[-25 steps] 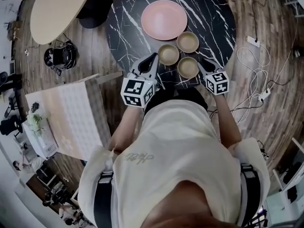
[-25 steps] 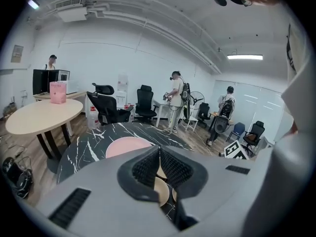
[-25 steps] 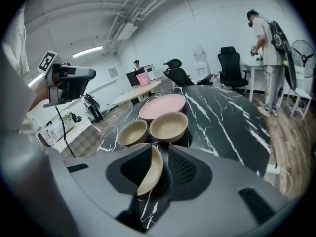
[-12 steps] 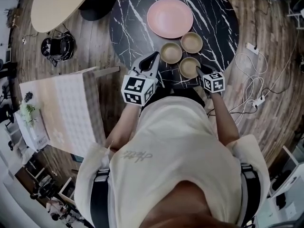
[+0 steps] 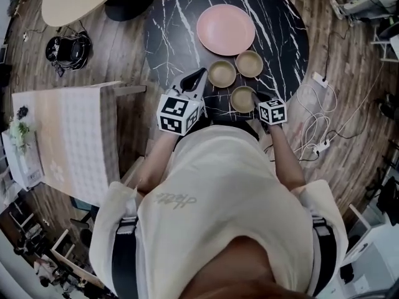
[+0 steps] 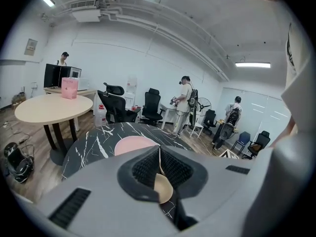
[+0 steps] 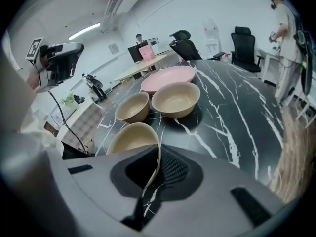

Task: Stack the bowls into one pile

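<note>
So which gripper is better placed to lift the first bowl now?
Right. The right gripper has just been closing its jaws on the rim of the nearest bowl; the left gripper, jaws together, holds nothing.

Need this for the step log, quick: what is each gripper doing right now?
Left gripper: closed, gripping nothing that I can see.
Right gripper: jaws have just closed, pinching the rim of the nearest round tan bowl.

plate behind three bowls, all on table
</note>
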Demonstrator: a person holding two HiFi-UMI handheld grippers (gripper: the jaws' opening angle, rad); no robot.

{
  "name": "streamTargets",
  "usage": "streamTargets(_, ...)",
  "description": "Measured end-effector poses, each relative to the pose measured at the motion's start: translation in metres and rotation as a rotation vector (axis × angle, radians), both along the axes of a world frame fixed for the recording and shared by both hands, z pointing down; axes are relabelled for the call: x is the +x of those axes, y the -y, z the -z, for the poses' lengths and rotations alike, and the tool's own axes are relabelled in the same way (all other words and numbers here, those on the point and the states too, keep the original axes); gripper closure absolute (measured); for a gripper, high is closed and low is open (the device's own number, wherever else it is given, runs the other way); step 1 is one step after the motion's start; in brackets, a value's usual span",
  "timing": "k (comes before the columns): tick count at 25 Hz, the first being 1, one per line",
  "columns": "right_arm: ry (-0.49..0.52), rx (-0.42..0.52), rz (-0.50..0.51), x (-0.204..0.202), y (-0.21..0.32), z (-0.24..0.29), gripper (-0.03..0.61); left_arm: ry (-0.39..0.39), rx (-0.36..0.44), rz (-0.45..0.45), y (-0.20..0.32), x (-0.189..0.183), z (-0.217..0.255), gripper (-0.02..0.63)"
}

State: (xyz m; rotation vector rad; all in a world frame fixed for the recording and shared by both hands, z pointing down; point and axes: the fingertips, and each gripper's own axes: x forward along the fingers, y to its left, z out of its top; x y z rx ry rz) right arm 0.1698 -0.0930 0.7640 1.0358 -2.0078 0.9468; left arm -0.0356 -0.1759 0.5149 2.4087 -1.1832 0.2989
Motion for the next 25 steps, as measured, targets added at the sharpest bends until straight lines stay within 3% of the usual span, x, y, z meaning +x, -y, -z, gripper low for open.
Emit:
streamTargets(5,-0.005,0.023,0.044,0.001,0.009,0.018,0.551,-0.033,0.012,0.02,0.004,-0.002,0.002,0.592)
streamTargets(16,0.043,0.169,0.125,-0.025,0.044,0.082,0.543,-0.043,0.021,0.062,0.008,-0.011,-0.002,0.592)
streamTargets(25,0.068,0.195,0.194,-0.058,0.076,0.081,0.54,-0.036,0.006,0.134,-0.001,-0.034,-0.001,0.592)
